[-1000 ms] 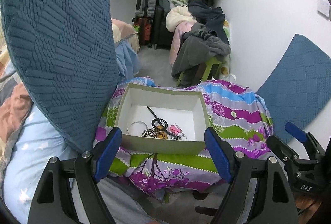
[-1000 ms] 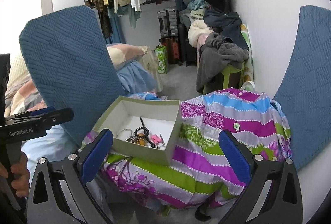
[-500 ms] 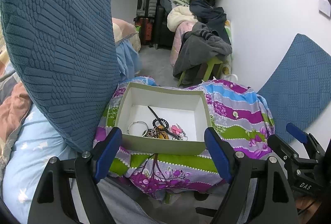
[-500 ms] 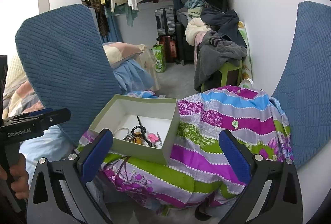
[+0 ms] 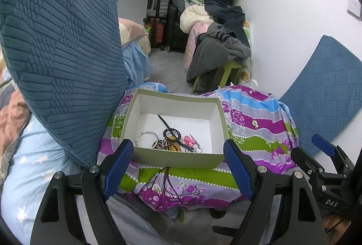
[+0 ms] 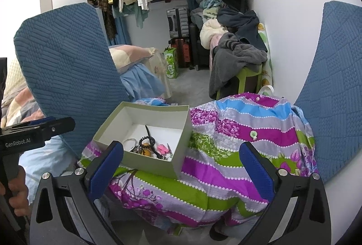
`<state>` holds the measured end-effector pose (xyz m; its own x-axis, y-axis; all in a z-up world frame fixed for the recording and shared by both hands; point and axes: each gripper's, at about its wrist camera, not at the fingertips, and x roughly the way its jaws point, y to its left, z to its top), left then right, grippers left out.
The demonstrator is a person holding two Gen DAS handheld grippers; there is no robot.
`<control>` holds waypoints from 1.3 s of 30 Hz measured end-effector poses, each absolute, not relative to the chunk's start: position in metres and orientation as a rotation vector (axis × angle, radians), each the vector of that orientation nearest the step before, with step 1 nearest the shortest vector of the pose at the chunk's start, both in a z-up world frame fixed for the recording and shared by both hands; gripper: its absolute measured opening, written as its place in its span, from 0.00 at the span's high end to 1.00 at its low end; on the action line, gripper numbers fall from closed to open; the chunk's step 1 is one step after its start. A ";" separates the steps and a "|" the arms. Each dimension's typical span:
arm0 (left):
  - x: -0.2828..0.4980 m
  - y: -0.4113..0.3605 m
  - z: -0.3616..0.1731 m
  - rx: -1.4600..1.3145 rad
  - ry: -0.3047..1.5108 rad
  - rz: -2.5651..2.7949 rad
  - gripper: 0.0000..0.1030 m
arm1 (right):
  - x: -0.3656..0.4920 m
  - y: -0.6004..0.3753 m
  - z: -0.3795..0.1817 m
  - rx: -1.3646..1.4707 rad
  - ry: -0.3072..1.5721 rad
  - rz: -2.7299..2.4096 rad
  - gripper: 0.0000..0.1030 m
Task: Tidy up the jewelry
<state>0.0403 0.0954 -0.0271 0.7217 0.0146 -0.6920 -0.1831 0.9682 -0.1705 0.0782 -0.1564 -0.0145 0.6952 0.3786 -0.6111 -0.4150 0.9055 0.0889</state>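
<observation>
Olive-green cardboard box [image 5: 178,158] on a striped floral cloth [image 6: 228,143] holds all visible jewelry [image 5: 169,140] heaped near-centre, unsorted; left gripper [image 5: 178,170] and right gripper [image 6: 181,168] fingers wide, empty.

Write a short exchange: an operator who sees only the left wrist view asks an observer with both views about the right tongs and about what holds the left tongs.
Operator: My left wrist view shows the other tool only from the side. Is it open?
Observer: Yes. The right tongs stand wide open with nothing between them, pointing at the striped cloth just right of the jewelry box.
Operator: And what holds my left tongs? I see only their tips.
Observer: A hand grips their handle, at the left edge of the right wrist view.
</observation>
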 end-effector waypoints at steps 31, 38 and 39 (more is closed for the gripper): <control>0.040 0.097 -0.027 -0.220 0.755 0.102 0.20 | 0.079 -0.162 -0.017 -0.051 0.655 0.430 0.00; 0.039 0.099 -0.028 -0.220 0.759 0.096 0.20 | 0.079 -0.162 -0.017 -0.054 0.654 0.429 0.00; 0.039 0.099 -0.028 -0.218 0.760 0.094 0.20 | 0.079 -0.162 -0.017 -0.055 0.654 0.428 0.00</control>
<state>0.0386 0.0994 -0.0284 0.7220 0.0056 -0.6919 -0.1631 0.9732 -0.1623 0.0786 -0.1617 -0.0173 0.7096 0.3688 -0.6004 -0.4029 0.9114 0.0837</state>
